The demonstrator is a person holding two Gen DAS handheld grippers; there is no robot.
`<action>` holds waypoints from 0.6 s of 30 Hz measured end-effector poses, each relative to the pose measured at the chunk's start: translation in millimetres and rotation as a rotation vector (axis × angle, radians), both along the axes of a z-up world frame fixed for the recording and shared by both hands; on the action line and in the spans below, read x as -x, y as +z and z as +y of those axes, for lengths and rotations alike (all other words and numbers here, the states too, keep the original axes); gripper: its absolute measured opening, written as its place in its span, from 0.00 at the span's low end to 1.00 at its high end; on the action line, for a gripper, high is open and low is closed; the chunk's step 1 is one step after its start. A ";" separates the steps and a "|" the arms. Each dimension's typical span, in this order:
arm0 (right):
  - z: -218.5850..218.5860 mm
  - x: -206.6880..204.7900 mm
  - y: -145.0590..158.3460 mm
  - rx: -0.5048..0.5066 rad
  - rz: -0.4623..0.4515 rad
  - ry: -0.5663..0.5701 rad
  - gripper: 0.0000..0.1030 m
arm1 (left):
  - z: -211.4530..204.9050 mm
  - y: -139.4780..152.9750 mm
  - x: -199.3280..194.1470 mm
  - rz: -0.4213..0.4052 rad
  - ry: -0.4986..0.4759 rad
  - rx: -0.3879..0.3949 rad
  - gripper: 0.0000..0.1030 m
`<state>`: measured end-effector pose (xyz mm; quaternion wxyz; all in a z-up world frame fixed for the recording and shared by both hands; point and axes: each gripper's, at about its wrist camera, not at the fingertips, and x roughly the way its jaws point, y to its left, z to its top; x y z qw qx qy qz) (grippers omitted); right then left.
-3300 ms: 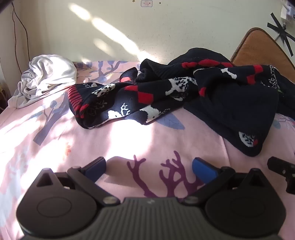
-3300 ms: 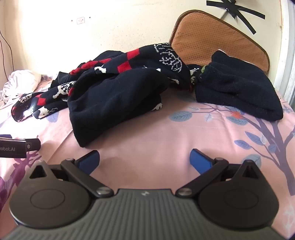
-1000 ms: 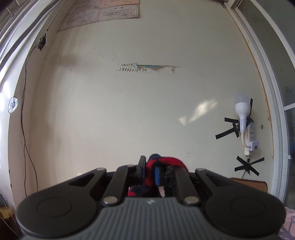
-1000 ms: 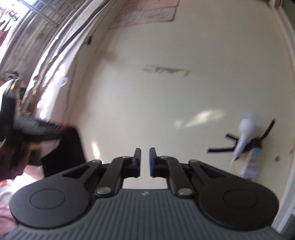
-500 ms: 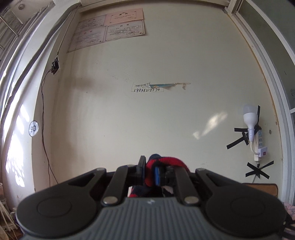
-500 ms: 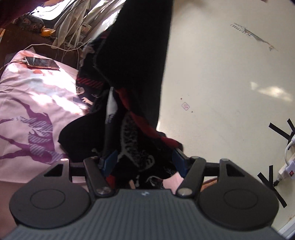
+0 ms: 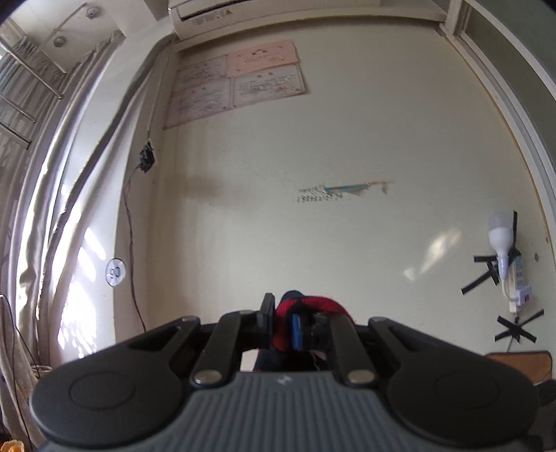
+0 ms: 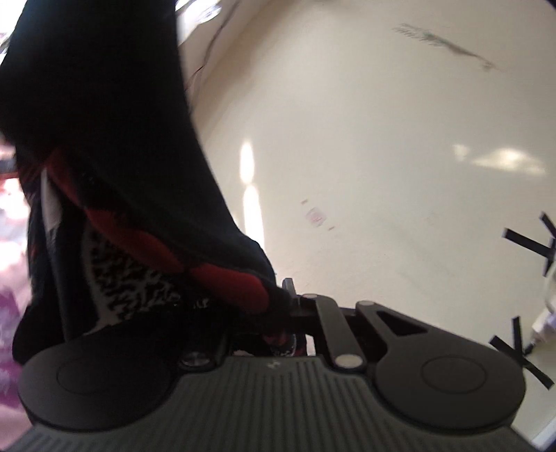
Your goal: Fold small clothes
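A: Item one, left claw [image 7: 283,321]?
B: Clamped on a red ribbed cuff of the black knitted sweater [image 7: 309,304], raised before the cream wall [image 7: 312,243]. Certificates [image 7: 236,83], an air conditioner [image 7: 222,10] and a taped bulb [image 7: 500,243] show beyond it.

A: Item two, right claw [image 8: 281,306]?
B: Its jaws have just been closing; now pinched on the sweater [image 8: 121,174] at a red-and-black edge. The garment hangs in the air, filling the left of that view, with red blocks and a white-and-black pattern.

A: Beneath?
B: Pink bed sheet [image 8: 10,295], purple print, at the far left edge.
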<state>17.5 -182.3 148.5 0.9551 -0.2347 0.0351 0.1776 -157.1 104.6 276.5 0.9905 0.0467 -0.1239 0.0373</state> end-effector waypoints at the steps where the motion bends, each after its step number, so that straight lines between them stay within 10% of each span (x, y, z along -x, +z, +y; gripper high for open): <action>1: -14.9 11.1 28.1 -0.076 -0.039 -0.020 0.12 | 7.7 9.7 6.5 -0.018 -0.005 0.020 0.09; 10: -79.1 123.4 209.6 -0.377 -0.207 0.040 0.12 | 26.4 85.1 47.9 -0.149 -0.127 0.057 0.09; 18: -80.7 85.9 201.4 -0.403 -0.009 0.010 0.12 | 40.6 77.7 -11.1 0.019 -0.160 0.101 0.09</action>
